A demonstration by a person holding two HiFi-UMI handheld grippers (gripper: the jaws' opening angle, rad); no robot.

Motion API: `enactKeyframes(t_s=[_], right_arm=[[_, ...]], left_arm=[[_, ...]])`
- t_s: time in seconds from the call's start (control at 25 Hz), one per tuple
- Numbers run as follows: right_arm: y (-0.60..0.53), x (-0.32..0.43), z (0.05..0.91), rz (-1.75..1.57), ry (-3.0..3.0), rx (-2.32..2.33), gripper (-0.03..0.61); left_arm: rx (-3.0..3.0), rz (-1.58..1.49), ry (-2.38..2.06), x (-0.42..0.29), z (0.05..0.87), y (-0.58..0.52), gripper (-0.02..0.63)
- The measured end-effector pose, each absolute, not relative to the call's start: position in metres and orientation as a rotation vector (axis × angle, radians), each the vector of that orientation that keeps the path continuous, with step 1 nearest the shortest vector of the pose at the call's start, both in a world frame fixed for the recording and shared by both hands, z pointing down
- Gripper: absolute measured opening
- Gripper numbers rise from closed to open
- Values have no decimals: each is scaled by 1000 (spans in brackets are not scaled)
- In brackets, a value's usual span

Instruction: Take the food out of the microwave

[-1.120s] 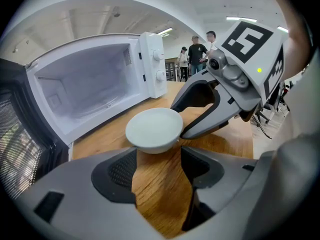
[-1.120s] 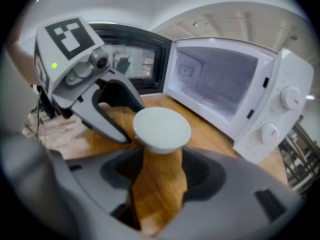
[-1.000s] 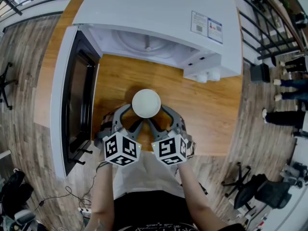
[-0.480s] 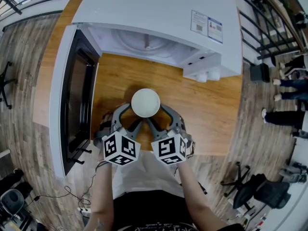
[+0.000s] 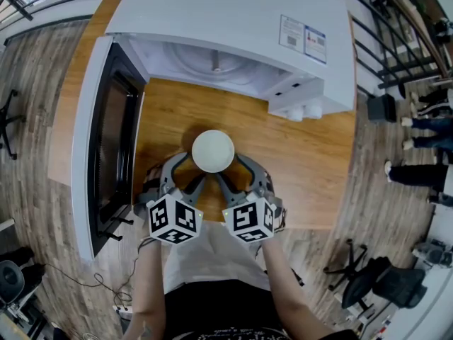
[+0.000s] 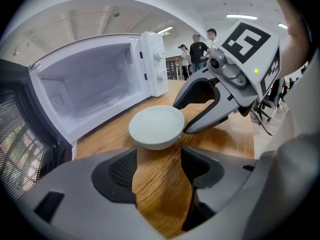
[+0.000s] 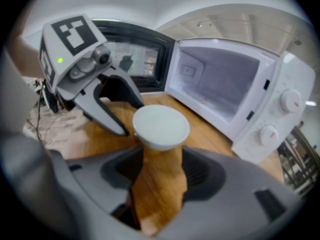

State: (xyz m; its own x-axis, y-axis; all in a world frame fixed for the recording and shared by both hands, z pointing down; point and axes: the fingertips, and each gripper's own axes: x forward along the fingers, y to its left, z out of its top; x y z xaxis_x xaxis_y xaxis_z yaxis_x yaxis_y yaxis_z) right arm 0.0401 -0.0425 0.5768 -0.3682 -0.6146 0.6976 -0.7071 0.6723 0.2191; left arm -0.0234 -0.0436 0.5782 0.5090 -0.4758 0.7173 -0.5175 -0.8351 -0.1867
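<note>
Bowl (image 5: 213,151) unmoved, beyond fingers of left gripper (image 5: 190,172), right gripper (image 5: 232,172).

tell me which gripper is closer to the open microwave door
Left. The left gripper sits beside the door; the right gripper is across the bowl, farther away.

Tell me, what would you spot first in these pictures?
A round white bowl is right in the middle, above the brown wooden table, just in front of a big white microwave. The microwave's dark-windowed door is swung wide open on the left, and its inside looks empty. The grey left gripper and the grey right gripper, each with a black-and-white marker cube, flank the bowl with open jaws.
</note>
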Motion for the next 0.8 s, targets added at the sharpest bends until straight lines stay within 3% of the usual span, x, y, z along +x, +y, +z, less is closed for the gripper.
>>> enactKeyframes(t_s=[0.2, 0.24, 0.36, 0.52, 0.8], right_arm=[[-40, 47, 574, 170, -2108, 1022, 255], [-40, 49, 571, 172, -2116, 1032, 242], [-40, 56, 559, 170, -2132, 1093, 116], [-41, 66, 547, 198, -2134, 1170, 55], [-52, 71, 516, 309, -2230, 1307, 32]], left_arm=[[2695, 1171, -886, -24, 570, -42, 296], [2701, 1132, -900, -25, 565, -43, 271], [2726, 1033, -984, -29, 548, -47, 185], [2760, 982, -1096, -31, 530, -52, 50], [2737, 827, -1206, -24, 504, -59, 31]])
